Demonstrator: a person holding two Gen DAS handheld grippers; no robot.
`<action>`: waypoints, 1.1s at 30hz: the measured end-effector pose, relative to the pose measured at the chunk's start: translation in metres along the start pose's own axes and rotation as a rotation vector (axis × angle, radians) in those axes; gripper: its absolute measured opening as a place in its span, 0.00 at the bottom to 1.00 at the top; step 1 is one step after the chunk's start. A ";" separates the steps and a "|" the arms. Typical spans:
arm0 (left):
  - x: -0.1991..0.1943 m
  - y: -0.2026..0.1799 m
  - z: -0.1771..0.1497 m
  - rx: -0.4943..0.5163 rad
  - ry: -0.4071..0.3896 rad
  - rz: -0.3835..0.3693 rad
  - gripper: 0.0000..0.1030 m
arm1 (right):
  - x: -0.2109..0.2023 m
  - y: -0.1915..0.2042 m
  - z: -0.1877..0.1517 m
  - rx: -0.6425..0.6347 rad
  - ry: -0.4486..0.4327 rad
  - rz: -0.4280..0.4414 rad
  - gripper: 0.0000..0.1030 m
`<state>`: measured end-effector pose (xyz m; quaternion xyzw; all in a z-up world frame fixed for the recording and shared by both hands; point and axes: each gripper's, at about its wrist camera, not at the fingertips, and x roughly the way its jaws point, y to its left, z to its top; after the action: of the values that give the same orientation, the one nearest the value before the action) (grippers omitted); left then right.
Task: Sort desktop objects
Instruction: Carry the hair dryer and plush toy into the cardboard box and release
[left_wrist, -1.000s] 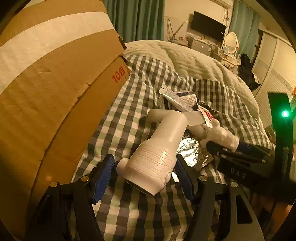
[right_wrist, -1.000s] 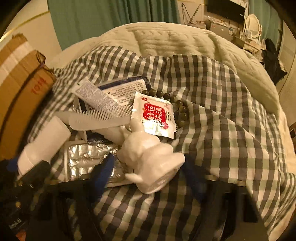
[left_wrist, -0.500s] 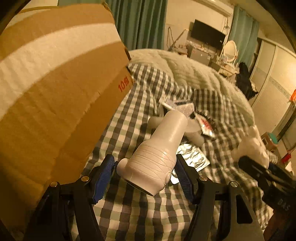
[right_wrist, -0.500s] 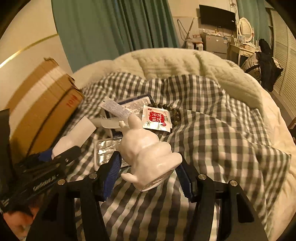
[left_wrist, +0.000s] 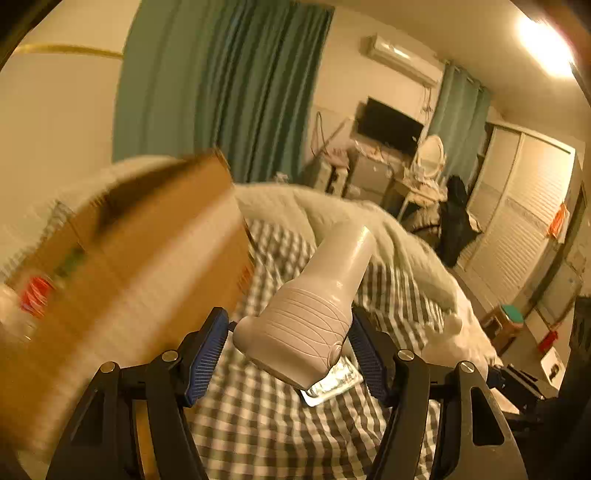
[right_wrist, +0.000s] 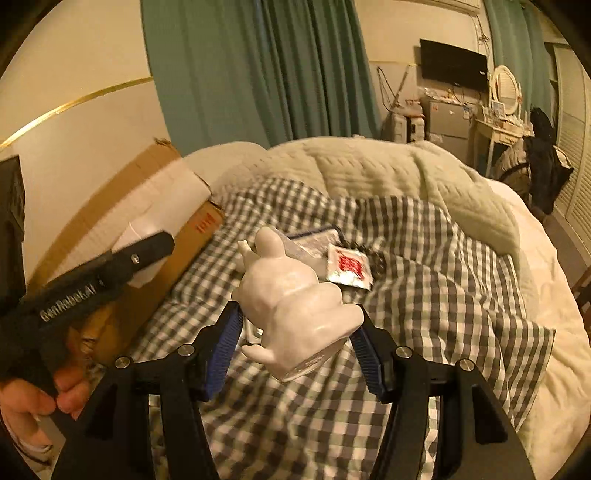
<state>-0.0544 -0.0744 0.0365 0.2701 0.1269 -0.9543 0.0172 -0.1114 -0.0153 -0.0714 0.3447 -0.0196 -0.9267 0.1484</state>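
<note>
My left gripper (left_wrist: 288, 354) is shut on a white bottle (left_wrist: 317, 306) with a ribbed base, lifted above the checked cloth (left_wrist: 280, 424). The cardboard box (left_wrist: 140, 266) sits just to its left, blurred. My right gripper (right_wrist: 295, 350) is shut on a white rabbit figurine (right_wrist: 291, 299), also raised off the cloth (right_wrist: 424, 295). In the right wrist view the left gripper (right_wrist: 92, 280) reaches toward the box (right_wrist: 162, 236), held by a hand (right_wrist: 33, 395). A red-and-white sachet (right_wrist: 349, 266), dark beads (right_wrist: 378, 262) and a blue-edged packet (right_wrist: 314, 240) lie on the cloth behind the rabbit.
A silver foil blister pack (left_wrist: 332, 384) lies on the cloth under the bottle. A cream quilt (right_wrist: 388, 170) covers the bed behind. Green curtains (right_wrist: 258, 70), a television (right_wrist: 452, 70), a dresser with a mirror (right_wrist: 504, 92) and wardrobe doors (left_wrist: 524, 221) stand beyond.
Both grippers rose off the cloth with their objects. The left one tilted up and the box's top edge came into view. The rabbit lifted clear of the sachet and comb.
</note>
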 end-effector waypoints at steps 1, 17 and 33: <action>-0.007 0.004 0.007 -0.008 -0.010 0.005 0.66 | -0.005 0.004 0.004 -0.009 -0.007 0.007 0.57; -0.086 0.163 0.079 -0.188 -0.086 0.334 0.66 | -0.001 0.188 0.114 -0.303 -0.049 0.269 0.57; -0.029 0.172 0.027 -0.050 0.028 0.359 0.88 | 0.059 0.246 0.117 -0.368 -0.065 0.172 0.79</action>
<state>-0.0256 -0.2485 0.0338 0.3011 0.1006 -0.9286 0.1920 -0.1649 -0.2747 0.0144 0.2787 0.1161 -0.9091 0.2869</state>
